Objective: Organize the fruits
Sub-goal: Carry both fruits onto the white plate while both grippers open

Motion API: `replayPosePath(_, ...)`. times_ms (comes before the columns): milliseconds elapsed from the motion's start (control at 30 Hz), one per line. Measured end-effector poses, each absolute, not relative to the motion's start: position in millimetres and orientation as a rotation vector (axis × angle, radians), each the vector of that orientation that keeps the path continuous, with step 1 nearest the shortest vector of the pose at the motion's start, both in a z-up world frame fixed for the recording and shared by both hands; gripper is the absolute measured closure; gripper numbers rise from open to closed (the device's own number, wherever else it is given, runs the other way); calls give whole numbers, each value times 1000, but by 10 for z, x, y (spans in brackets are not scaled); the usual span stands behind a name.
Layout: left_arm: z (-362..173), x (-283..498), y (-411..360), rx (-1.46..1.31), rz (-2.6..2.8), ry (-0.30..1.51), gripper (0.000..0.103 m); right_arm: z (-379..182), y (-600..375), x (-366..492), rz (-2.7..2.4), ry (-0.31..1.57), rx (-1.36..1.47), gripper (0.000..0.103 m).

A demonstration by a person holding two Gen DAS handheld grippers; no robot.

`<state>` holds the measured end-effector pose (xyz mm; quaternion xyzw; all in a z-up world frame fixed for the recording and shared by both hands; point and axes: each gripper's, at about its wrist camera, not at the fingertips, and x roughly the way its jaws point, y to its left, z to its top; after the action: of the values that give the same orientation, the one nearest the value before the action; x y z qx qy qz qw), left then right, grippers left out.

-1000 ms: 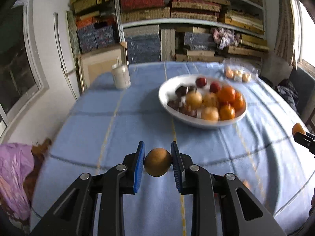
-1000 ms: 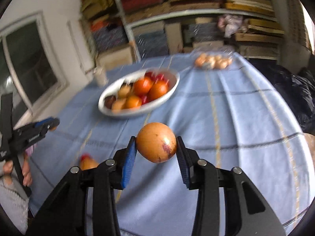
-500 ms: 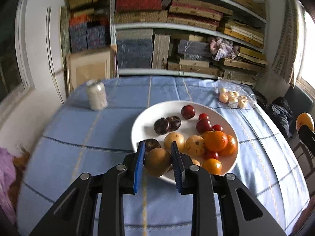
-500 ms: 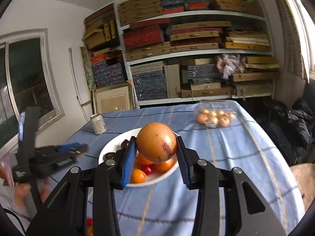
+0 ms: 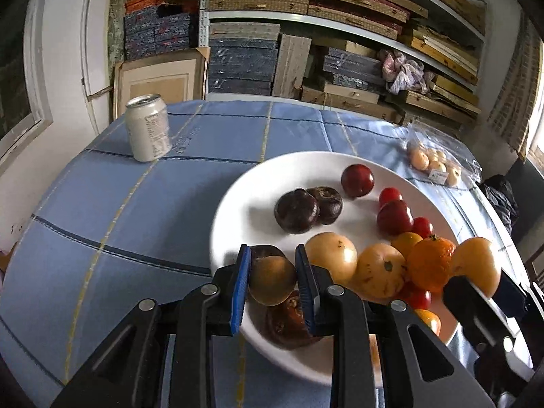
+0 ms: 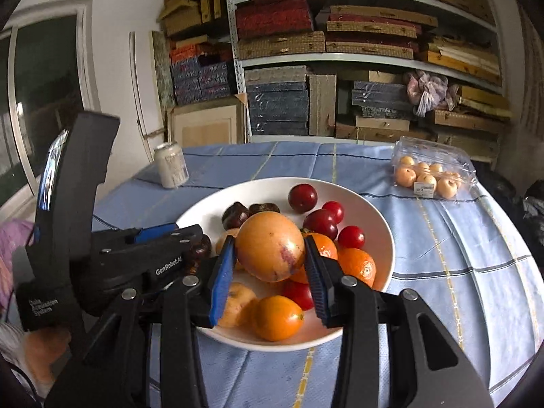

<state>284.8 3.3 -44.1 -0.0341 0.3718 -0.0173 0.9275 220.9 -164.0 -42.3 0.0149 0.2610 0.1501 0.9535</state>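
over white bowl (image 5: 234, 204) near edge: left gripper (image 5: 273, 282) clamps brown fruit (image 5: 272, 280), hiding dark fruit (image 5: 289, 319) beneath. right gripper (image 6: 270, 265) grasps big orange fruit (image 6: 270, 251) over bowl middle, masking pile behind; its body cut off at frame edge.

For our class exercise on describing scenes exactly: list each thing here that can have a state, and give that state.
left gripper: shut on a small brown fruit, above the plate.
right gripper: shut on a large orange-yellow fruit, above the plate.
white plate: holding mixed fruit, not full.
drink can: upright on the tablecloth.
clear plastic box: lid closed, small pale fruits inside.
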Motion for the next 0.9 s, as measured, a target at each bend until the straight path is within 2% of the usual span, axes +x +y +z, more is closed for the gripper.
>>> replayPosePath(300, -451, 2865, 11, -49, -31, 744, 76, -502, -1605, 2234, 282, 532, -6, 63)
replayPosePath(367, -458, 2867, 0, -45, -26, 743, 68, -505, -1604, 2232, 276, 528, -4, 63)
replayPosePath(400, -456, 2861, -6, -39, -20, 738, 57, -499, -1605, 2224, 272, 521, -7, 61)
replayPosePath(433, -449, 2855, -12, -32, -12, 730, 51, -496, -1608, 2219, 268, 518, -9, 59)
replayPosePath(533, -421, 2829, -26, -16, -3, 715, 47, -479, -1637, 2209, 256, 507, -13, 57)
replayPosePath(900, -407, 2809, -38, -15, -13, 720, 45, -415, -1756, 2175, 247, 492, 10, 50)
